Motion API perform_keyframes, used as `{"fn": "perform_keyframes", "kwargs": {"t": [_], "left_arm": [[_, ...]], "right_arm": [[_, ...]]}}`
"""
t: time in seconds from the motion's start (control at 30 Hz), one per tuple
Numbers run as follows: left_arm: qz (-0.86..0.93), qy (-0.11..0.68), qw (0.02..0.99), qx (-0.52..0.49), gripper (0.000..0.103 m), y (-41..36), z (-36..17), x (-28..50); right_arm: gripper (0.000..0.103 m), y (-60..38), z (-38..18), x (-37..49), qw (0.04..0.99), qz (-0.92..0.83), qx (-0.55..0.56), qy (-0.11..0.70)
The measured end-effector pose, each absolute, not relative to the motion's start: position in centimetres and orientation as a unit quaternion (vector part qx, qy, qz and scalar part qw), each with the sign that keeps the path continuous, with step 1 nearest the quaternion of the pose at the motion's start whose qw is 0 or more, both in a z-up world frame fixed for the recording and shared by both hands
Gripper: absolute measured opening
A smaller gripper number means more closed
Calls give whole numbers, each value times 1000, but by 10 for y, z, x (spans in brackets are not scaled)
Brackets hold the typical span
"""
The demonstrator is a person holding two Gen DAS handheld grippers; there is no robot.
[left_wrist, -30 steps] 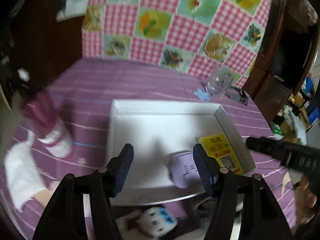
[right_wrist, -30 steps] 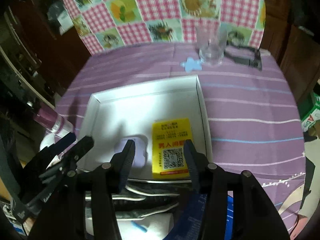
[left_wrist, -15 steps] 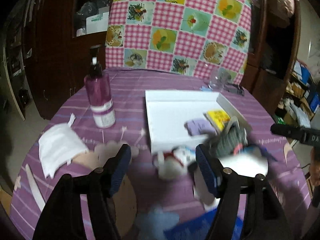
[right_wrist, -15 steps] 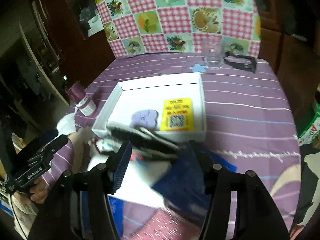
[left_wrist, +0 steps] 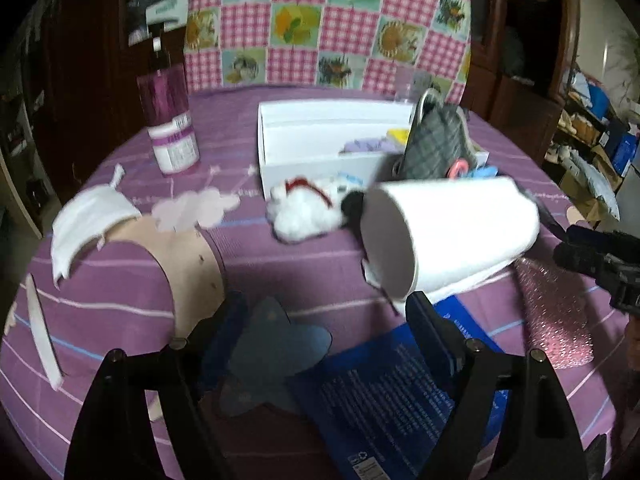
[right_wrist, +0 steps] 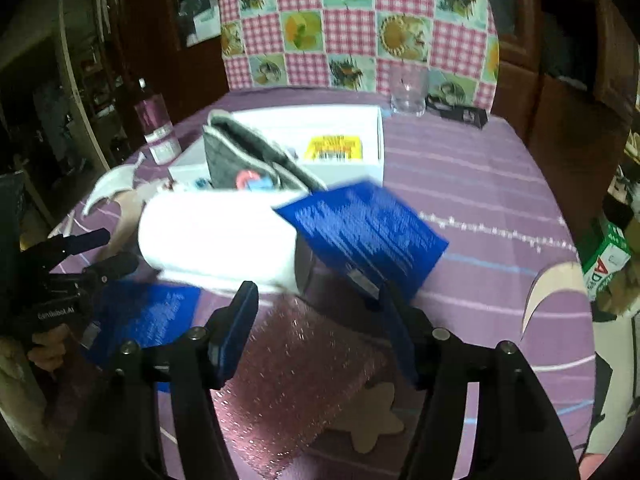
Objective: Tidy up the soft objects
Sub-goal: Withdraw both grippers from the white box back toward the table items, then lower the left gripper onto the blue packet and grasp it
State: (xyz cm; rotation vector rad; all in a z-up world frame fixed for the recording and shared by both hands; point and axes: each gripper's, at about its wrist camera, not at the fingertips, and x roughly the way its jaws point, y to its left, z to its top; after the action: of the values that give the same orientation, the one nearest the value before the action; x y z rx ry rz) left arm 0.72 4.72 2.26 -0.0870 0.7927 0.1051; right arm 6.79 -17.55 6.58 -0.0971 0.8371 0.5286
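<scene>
My left gripper [left_wrist: 320, 320] and right gripper [right_wrist: 320, 308] — jaws just been widening, both empty. Fluffy white plush [left_wrist: 308, 208] lies on the striped purple cloth [left_wrist: 280, 264] against the white box [left_wrist: 320, 160] — smooth paper roll [left_wrist: 448, 236] beside it, glittery pink sponge [right_wrist: 296, 380] under my right.

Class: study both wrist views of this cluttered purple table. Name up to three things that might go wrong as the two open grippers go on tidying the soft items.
1. The white roll lies on its side, so a nudge may send it rolling off the table.
2. The grey pouch leans on the white box edge and could topple.
3. The left gripper and right gripper, jaws just opening and empty, might snag a blue leaflet instead of the sponge.
</scene>
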Motion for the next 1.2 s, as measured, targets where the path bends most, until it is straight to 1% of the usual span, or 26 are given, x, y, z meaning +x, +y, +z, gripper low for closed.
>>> {"fn": "perform_keyframes", "kwargs": {"t": [0.13, 0.23, 0.27, 0.3, 0.33, 0.37, 0.43, 0.5, 0.57, 0.83, 0.97, 1.07, 1.2], "left_arm": [[55, 436, 897, -45, 82, 46, 7, 17], [60, 437, 897, -33, 84, 42, 5, 16], [61, 438, 896, -35, 88, 43, 5, 16], [63, 440, 895, -38, 96, 45, 3, 17], [67, 445, 892, -41, 101, 47, 1, 18], [68, 448, 890, -43, 103, 48, 1, 18], [68, 447, 891, -43, 103, 48, 1, 18], [68, 447, 891, -42, 103, 49, 1, 18], [68, 448, 891, -42, 103, 48, 1, 18], [68, 448, 891, -42, 103, 48, 1, 18], [68, 448, 891, -42, 103, 49, 1, 18], [66, 446, 891, -45, 103, 49, 2, 18], [47, 435, 897, -63, 100, 53, 5, 14]], "right_arm": [[64, -169, 48, 73, 866, 236, -57, 438], [66, -175, 45, 76, 862, 237, -23, 448], [67, -177, 43, 78, 859, 238, -9, 454], [67, -181, 43, 79, 857, 238, 11, 457], [69, -184, 42, 79, 856, 238, 22, 459], [70, -184, 42, 79, 855, 239, 23, 459], [73, -178, 41, 76, 858, 236, 2, 455], [79, -171, 40, 71, 859, 238, -16, 452], [88, -165, 38, 69, 858, 242, -34, 452], [98, -150, 33, 63, 852, 239, -92, 458], [99, -149, 33, 60, 851, 241, -107, 455], [95, -152, 36, 58, 852, 243, -91, 454], [94, -159, 46, 56, 863, 239, -66, 440]]}}
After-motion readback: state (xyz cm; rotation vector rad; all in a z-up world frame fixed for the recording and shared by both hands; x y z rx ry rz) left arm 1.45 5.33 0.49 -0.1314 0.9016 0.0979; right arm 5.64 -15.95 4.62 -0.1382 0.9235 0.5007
